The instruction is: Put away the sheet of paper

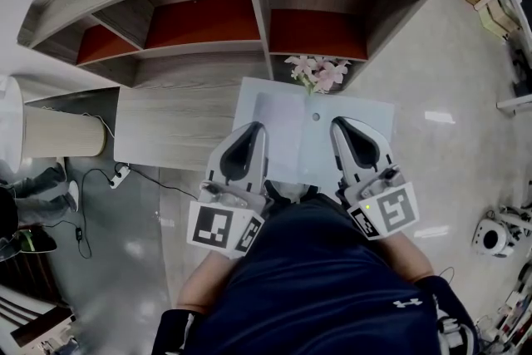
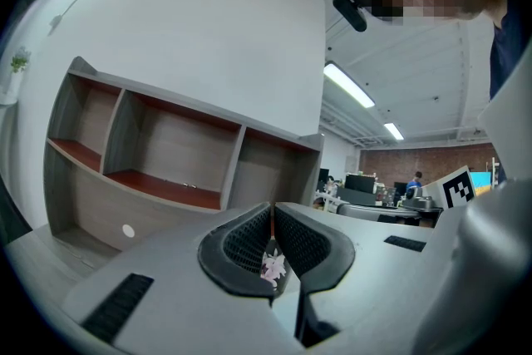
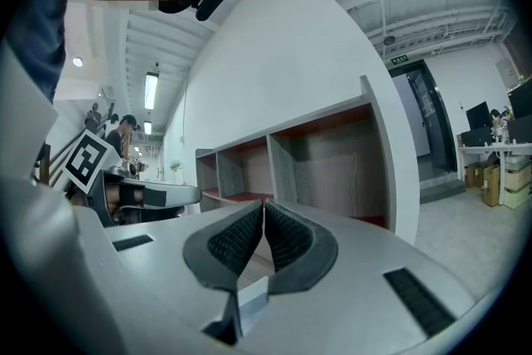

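The sheet of paper is pale, with a small hole near its middle, and hangs flat in front of me above the wooden desk top. My left gripper and right gripper lie over its near part, side by side, both shut. In the right gripper view a pale strip of the sheet shows under the closed jaws of that gripper. The left gripper in its own view has its jaws pressed together, with a thin edge below them. Pink flowers stand past the sheet's far edge.
A wooden shelf unit with red-floored compartments curves behind the desk. A beige cylinder stands at the left, with a power strip and cables on the floor. A small white device sits on the floor at the right.
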A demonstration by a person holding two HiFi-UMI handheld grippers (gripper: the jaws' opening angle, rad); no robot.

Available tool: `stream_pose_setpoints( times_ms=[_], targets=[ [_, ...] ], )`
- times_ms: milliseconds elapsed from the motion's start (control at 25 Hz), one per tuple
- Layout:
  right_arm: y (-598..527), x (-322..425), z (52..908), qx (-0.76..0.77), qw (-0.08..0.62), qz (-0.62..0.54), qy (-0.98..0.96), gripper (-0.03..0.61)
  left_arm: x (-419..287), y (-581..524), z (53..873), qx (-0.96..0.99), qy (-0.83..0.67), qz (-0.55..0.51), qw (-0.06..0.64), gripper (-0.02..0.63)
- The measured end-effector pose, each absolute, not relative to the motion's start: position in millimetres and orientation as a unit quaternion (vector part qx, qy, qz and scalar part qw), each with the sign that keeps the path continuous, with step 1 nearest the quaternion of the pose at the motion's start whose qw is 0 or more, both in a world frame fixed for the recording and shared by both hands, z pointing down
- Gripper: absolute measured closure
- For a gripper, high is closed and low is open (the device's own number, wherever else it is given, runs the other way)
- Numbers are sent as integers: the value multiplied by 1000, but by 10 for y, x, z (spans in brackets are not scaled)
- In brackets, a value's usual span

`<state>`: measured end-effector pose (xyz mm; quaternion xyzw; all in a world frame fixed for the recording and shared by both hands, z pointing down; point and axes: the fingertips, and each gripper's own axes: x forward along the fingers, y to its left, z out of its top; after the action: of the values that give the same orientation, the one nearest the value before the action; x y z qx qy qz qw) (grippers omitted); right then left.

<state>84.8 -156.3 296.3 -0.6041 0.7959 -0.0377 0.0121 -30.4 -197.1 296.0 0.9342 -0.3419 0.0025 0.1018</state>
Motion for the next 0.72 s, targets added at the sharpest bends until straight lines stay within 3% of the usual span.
stream_pose_setpoints(
  times_ms=[720],
  targets=[
    [-1556,832,2957,-597,17,-44,801,560,-282,-1966,2952,936,-338,4,103,588]
  ],
)
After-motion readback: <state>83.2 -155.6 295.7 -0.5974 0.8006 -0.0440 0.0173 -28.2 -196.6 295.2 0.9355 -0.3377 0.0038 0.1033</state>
